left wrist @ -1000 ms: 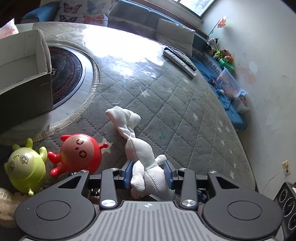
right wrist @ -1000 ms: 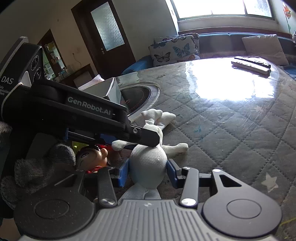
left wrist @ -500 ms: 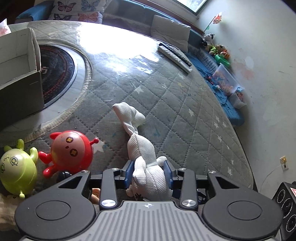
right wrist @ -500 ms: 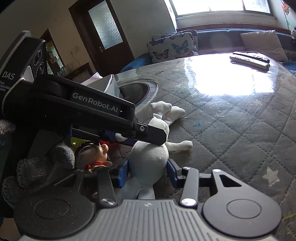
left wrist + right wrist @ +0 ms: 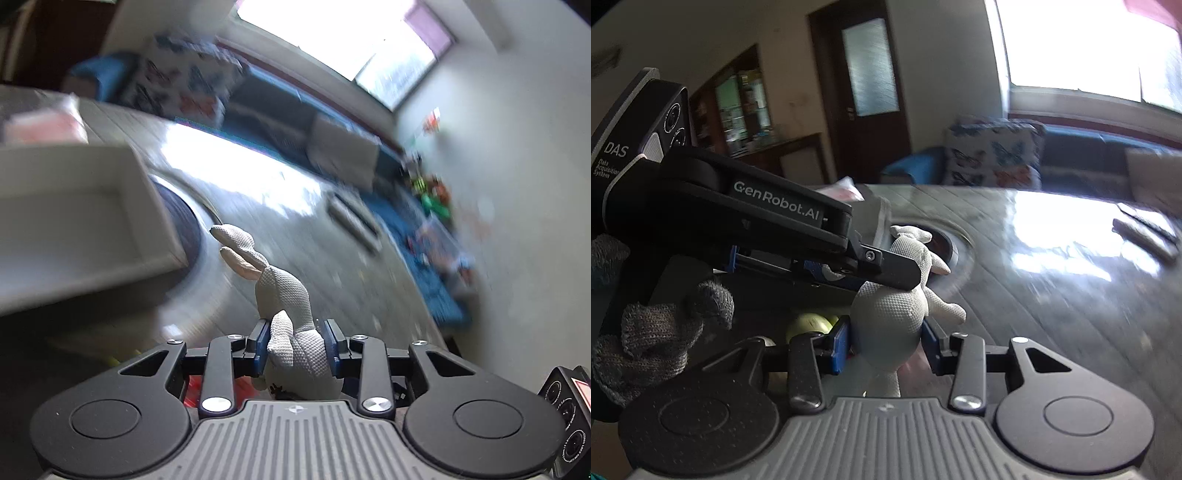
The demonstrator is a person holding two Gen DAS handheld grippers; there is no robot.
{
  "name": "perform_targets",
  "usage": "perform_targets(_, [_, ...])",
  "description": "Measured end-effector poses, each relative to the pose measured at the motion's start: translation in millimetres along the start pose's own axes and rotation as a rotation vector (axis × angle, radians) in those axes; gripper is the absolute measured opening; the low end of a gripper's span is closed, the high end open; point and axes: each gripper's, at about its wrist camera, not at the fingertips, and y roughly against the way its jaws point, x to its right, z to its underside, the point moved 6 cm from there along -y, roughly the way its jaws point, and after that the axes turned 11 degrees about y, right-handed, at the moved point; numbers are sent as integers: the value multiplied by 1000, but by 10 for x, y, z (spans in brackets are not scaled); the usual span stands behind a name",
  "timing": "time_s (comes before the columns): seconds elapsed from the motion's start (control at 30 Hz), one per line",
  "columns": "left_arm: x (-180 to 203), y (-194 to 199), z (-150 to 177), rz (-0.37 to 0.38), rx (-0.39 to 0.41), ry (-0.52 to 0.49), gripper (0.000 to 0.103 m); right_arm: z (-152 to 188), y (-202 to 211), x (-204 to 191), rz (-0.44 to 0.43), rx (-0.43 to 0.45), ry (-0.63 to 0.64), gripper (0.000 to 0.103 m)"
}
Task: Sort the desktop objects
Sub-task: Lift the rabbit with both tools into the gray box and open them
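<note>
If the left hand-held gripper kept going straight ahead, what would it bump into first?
Probably the table, near the dark ring beside the box. Depth is unclear in the blur. The left hand-held gripper, just closing, holds the white bunny.

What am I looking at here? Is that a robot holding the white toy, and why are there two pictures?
No robot: a person holds a hand-held gripper in each hand, and a wide-angle camera on each one looks forward along its two fingers. One picture comes from the left gripper, the other from the right gripper. The grey knitted glove in the right view is the person's hand on the left tool. Both grippers pinch the same white stuffed rabbit; the left one's jaws have just been closing on it, and they now press on it. The rabbit is lifted above a grey quilted table. To the left is an open box. Remote controls lie farther back. The blur comes from the hands moving.
</note>
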Motion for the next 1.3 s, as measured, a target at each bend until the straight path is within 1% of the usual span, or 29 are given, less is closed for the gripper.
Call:
perform_targets(0.1, [-192, 156, -256, -16, 69, 30, 34, -336, -263, -158, -47, 18, 79, 41])
perform_targets(0.23, [-464, 266, -587, -32, 134, 78, 34, -644, -573, -299, -92, 21, 147, 41])
perform_targets(0.3, [-604, 274, -757, -35, 157, 110, 34, -820, -803, -400, -104, 17, 196, 41])
perform_targets(0.47, [-897, 175, -1123, -56, 188, 146, 34, -1051, -1242, -491, -124, -8, 238, 41])
perform_targets(0.53, [-999, 113, -1214, -61, 197, 153, 34, -1129, -1471, -511, -125, -24, 244, 41])
perform_targets(0.63, [-1148, -8, -1312, -81, 198, 162, 32, -1141, -1709, -475, -122, -56, 238, 41])
perform_targets(0.67, [-1194, -62, -1331, -94, 198, 164, 32, -1125, -1840, -463, -120, -79, 234, 40])
perform_targets(0.73, [-1303, -144, -1348, -124, 193, 168, 32, -1105, -1975, -464, -121, -105, 225, 40])
perform_targets(0.83, [-1419, -256, -1313, -154, 169, 170, 32, -1008, -2190, -411, -138, -149, 208, 40])
perform_targets(0.97, [-1531, -349, -1244, -182, 139, 161, 32, -885, -2379, -433, -135, -210, 230, 40])
perform_targets(1.07, [-1586, -377, -1182, -201, 114, 159, 32, -806, -2477, -475, -149, -257, 255, 41])
perform_targets(1.17, [-1631, -385, -1143, -215, 98, 163, 32, -766, -2476, -531, -140, -261, 282, 44])
perform_targets(1.3, [-1612, -290, -1137, -218, 119, 154, 32, -789, -2385, -550, -127, -230, 270, 45])
